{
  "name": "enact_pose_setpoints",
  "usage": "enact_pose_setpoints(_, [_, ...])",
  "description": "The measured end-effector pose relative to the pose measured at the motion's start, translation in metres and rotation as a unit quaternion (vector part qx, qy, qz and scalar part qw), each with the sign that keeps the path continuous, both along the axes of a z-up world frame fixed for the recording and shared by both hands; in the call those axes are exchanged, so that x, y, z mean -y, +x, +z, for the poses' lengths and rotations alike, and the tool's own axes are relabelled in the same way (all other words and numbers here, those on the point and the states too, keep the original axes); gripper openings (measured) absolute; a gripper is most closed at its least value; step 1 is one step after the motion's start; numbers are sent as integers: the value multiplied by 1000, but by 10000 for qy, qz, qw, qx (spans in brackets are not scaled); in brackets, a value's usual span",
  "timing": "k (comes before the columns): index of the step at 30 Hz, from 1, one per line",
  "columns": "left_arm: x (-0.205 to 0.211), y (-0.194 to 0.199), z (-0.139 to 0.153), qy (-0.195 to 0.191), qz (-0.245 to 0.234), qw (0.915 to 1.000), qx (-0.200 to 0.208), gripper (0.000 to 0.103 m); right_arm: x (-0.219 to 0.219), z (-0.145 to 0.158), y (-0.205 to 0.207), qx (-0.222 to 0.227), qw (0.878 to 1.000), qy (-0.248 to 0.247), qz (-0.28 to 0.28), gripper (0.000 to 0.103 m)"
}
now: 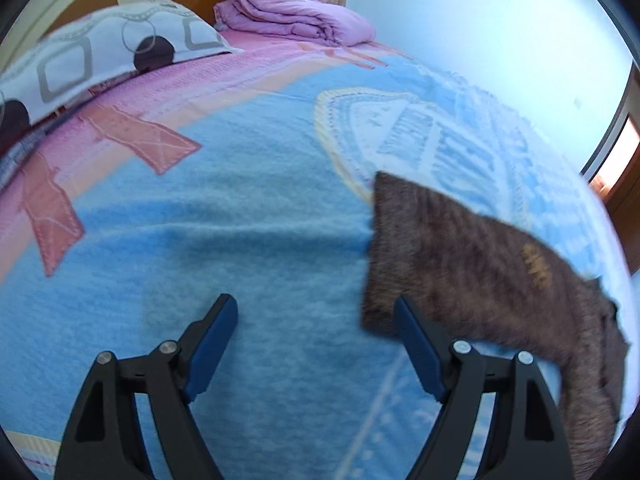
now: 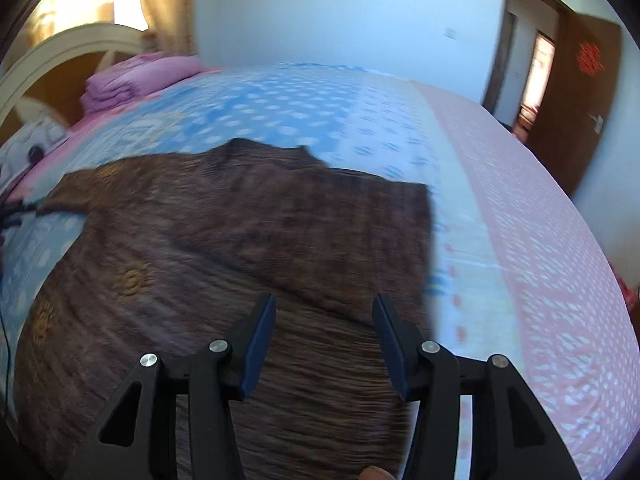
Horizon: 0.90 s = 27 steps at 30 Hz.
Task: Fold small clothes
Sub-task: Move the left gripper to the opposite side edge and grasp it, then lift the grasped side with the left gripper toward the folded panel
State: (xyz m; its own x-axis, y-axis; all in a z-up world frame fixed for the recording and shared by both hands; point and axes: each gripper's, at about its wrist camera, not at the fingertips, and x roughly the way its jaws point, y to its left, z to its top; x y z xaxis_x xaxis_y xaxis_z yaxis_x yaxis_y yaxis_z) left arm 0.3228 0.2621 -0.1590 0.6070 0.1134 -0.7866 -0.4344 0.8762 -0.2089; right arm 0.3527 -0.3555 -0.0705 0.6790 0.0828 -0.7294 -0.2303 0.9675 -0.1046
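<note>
A small brown knitted sweater [image 2: 224, 240] with yellow flower marks lies flat on the blue blanket [image 1: 240, 208] of a bed. One sleeve is folded across its body [image 2: 328, 224]. My right gripper [image 2: 324, 312] is open and empty, hovering over the sweater's lower right part. In the left wrist view one sleeve of the sweater [image 1: 472, 264] lies at the right. My left gripper [image 1: 316, 312] is open and empty over bare blanket, its right finger [image 1: 416, 340] at the sleeve's cuff edge.
A patterned pillow [image 1: 100, 60] and a folded pink quilt [image 1: 296, 16] lie at the headboard. The pink bed border [image 2: 540, 260] runs along the right. A brown door [image 2: 580, 100] stands open beyond the bed.
</note>
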Motion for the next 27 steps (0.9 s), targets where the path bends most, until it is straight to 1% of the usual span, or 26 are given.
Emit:
enact_pose_setpoints(2, [6, 5, 1, -72, -58, 10000, 23, 83, -20, -7, -2, -31, 9997, -45, 245, 52])
enact_pose_setpoints(5, [20, 19, 1, 133, -186, 9997, 9, 82, -48, -20, -9, -57, 9983, -180, 544, 52])
enact_pose_setpoints(8, [29, 37, -6, 178, -273, 9993, -157, 67, -64, -25, -15, -100, 9972, -113, 727, 52])
enact_pose_setpoints(9, [33, 41, -7, 321, -270, 9989, -191, 65, -67, -27, -17, -110, 9969, -98, 769, 52])
enact_pose_setpoints(10, [38, 45, -8, 521, -274, 9981, -190, 60, -69, -28, -19, -115, 9968, -95, 790, 52])
enact_pose_setpoints(11, [42, 49, -8, 578, -363, 9975, -185, 44, -71, -30, -20, -121, 9966, -85, 806, 52])
enact_pose_setpoints(12, [44, 53, -7, 542, -466, 9973, -157, 22, -72, -32, -20, -132, 9966, -65, 815, 52])
enact_pose_setpoints(13, [46, 55, -5, 449, -576, 9972, -141, 11, -72, -33, -20, -149, 9965, -36, 824, 52])
enact_pose_setpoints(14, [47, 57, -3, 338, -668, 9971, -156, 8, -72, -35, -19, -163, 9965, -20, 822, 52])
enact_pose_setpoints(17, [50, 58, 4, 271, -716, 9970, -103, 7, -67, -35, -22, -151, 9968, 54, 789, 53])
enact_pose_setpoints(20, [56, 59, 20, 279, -768, 9967, 29, 7, -61, -32, -23, -131, 9970, 123, 750, 57])
enact_pose_setpoints(23, [65, 60, 44, 153, -804, 9964, 213, 7, -56, -29, -25, -120, 9969, 168, 757, 57])
enact_pose_setpoints(27, [85, 62, 74, 134, -897, 9946, 501, 7, -51, -25, -29, -100, 9968, 225, 767, 57])
